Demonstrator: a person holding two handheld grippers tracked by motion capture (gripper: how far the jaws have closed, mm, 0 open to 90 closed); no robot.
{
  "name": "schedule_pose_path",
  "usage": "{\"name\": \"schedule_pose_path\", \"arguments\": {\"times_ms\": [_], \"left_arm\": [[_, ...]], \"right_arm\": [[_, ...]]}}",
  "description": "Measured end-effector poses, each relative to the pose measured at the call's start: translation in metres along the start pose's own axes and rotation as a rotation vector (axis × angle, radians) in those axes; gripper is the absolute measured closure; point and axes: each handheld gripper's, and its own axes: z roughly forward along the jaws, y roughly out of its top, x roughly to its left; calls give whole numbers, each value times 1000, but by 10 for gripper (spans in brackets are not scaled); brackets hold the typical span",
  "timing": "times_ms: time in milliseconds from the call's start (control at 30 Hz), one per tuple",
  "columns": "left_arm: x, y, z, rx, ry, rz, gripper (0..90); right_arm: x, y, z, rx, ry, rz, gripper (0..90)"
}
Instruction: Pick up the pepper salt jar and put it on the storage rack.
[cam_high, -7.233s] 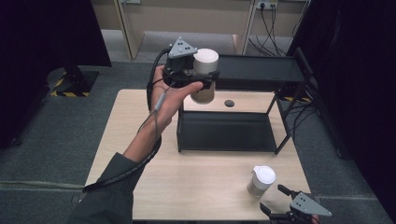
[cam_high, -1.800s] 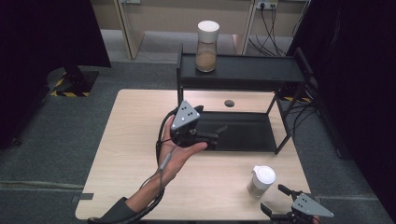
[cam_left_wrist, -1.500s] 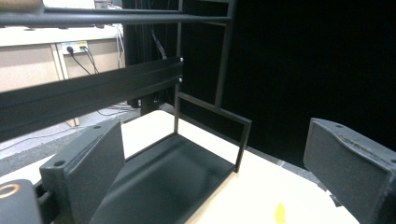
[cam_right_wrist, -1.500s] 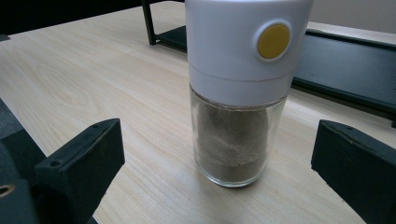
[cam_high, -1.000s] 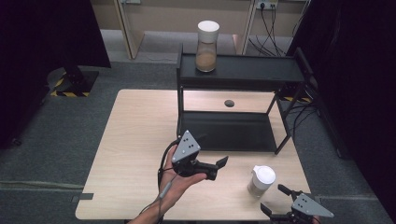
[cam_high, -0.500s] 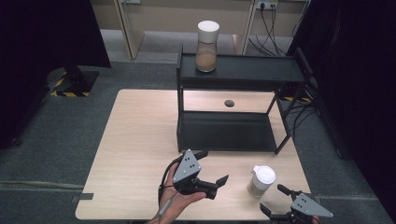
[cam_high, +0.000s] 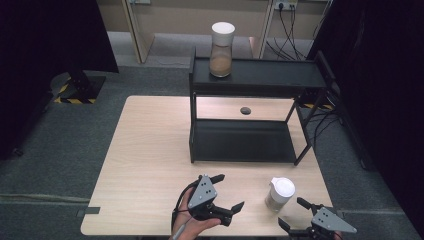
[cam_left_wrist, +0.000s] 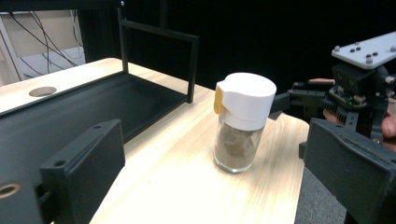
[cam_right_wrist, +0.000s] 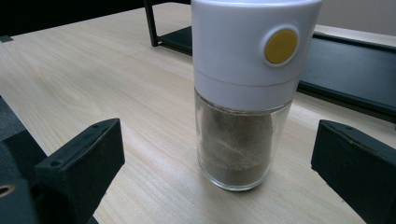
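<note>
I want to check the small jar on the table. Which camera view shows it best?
The right gripper view: the small jar is close, with its yellow dot and brown powder clear. The left gripper view shows it whole but farther off. The high view shows it small, mostly its white lid.

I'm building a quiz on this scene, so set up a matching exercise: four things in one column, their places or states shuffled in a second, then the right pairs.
Things:
1. tall jar
2. small jar
3. left gripper
4. round hole

Places or states:
A. in the tabletop, behind the rack's lower shelf
B. open, held over the table's near edge, pointed towards the small jar
C. on the rack's top shelf, at its left end
D. upright on the table, in front of the rack, near the right corner

Pairs: 1-C, 2-D, 3-B, 4-A
</note>
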Motion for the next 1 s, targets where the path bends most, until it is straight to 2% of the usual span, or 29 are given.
{"name": "schedule_pose_path", "arguments": {"times_ms": [400, 533, 700, 767, 867, 1000], "left_arm": [[-5, -22, 3, 6, -19, 13, 47], [-6, -26, 5, 23, -33, 24, 48], [-6, -38, 7, 8, -40, 14, 47], [-7, -42, 8, 8, -44, 19, 46], [-8, -47, 7, 7, -46, 49, 45], [-7, -55, 8, 5, -56, 48, 44]], "right_arm": [[0, -1, 0, -2, 0, 3, 30], [0, -1, 1, -1, 2, 2, 30], [-1, -2, 0, -8, 3, 5, 30], [-1, -2, 0, -10, 4, 6, 30], [-1, -2, 0, -12, 5, 4, 30], [-1, -3, 0, -17, 10, 3, 30]]}}
